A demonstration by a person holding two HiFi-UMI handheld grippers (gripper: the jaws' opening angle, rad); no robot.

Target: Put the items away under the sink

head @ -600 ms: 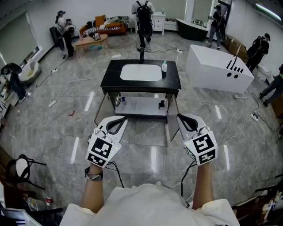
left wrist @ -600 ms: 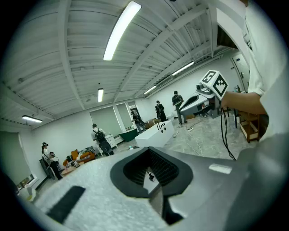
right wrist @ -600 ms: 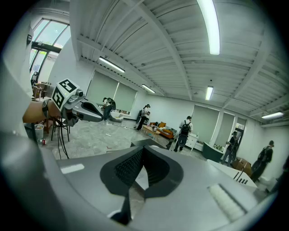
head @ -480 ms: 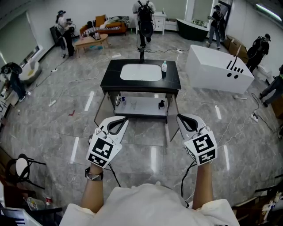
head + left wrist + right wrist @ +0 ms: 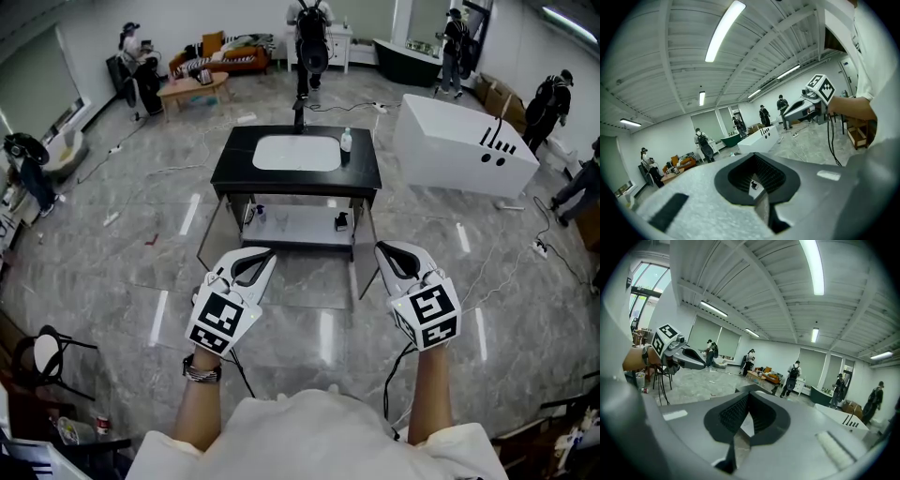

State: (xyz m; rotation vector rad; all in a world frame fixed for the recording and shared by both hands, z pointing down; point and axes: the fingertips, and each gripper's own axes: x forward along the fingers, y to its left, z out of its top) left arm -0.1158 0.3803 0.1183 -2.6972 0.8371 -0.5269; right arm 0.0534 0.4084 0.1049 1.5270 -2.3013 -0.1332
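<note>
Head view: left gripper [image 5: 270, 253] and right gripper [image 5: 381, 249] held low, side by side, over floor [image 5: 309, 328]; both w/ jaws pressed together at tips, nothing pinched. Sink unit [image 5: 367, 178], black top w/ white basin, stands ahead, well apart from both. Bottle [image 5: 346, 141] upright on top, just right of basin. Shelf [image 5: 300, 228] under basin holds two small objs, too small to name. Step, by judgement: approach only, bottle not yet taken. Next move calls for closing on unit, spreading one gripper's jaws, taking bottle upright, lowering it to shelf w/o knocking objs there. Floor grey, glossy, marble-look, w/ cables [image 5: 202, 150] trailing. White tub [image 5: 464, 145] right of unit; people [image 5: 309, 42] at far end

Left gripper view: jaws together, ribbed black pads round an empty hollow. Right gripper seen at right. Ribbed ceiling, strip lights [image 5: 723, 30]

Right gripper view: jaws together, hollow empty. Left gripper seen at left, chair [image 5: 661, 380] below it; people by far wall
</note>
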